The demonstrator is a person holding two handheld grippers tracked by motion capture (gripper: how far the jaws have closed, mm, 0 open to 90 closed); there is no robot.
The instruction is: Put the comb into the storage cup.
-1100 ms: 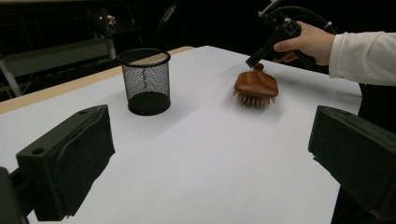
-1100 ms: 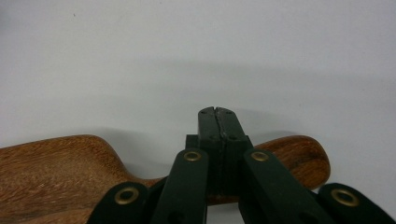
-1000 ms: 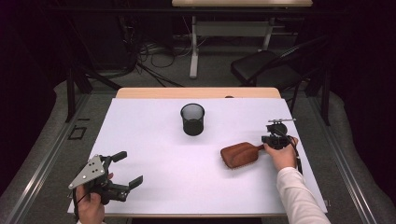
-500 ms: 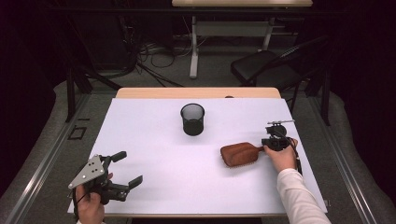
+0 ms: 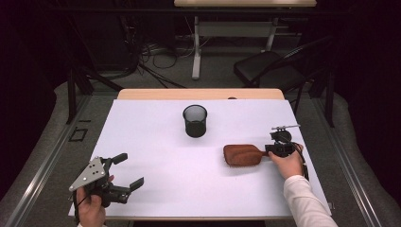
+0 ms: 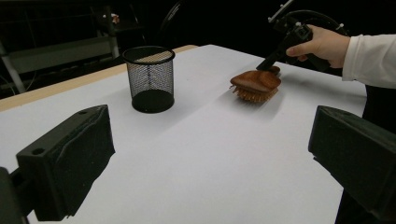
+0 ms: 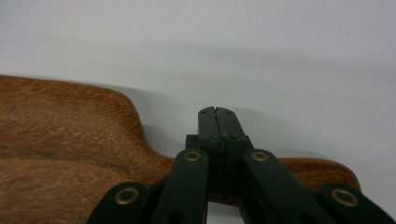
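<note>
The wooden hairbrush (image 5: 243, 154) lies on the right half of the white surface (image 5: 156, 142), bristles down, its oval head pointing toward the middle and its handle running out to the right. Right on that handle sits the right claw (image 5: 270, 149), and in the right gripper view its two black jaws are pressed flat together over the wood of the handle (image 7: 308, 170), with no gap between them; whether they actually pinch the handle, I can't tell from here. The person's right hand (image 5: 287, 161) wraps the tool, white sleeve (image 5: 307, 203) trailing back to the near edge. Further in, near the centre toward the far side, a black mesh cup (image 5: 195, 120) stands upright, well apart from the brush. Over at the near left corner, the left claw (image 5: 127, 171) hovers with jaws spread wide, nothing between them.
</note>
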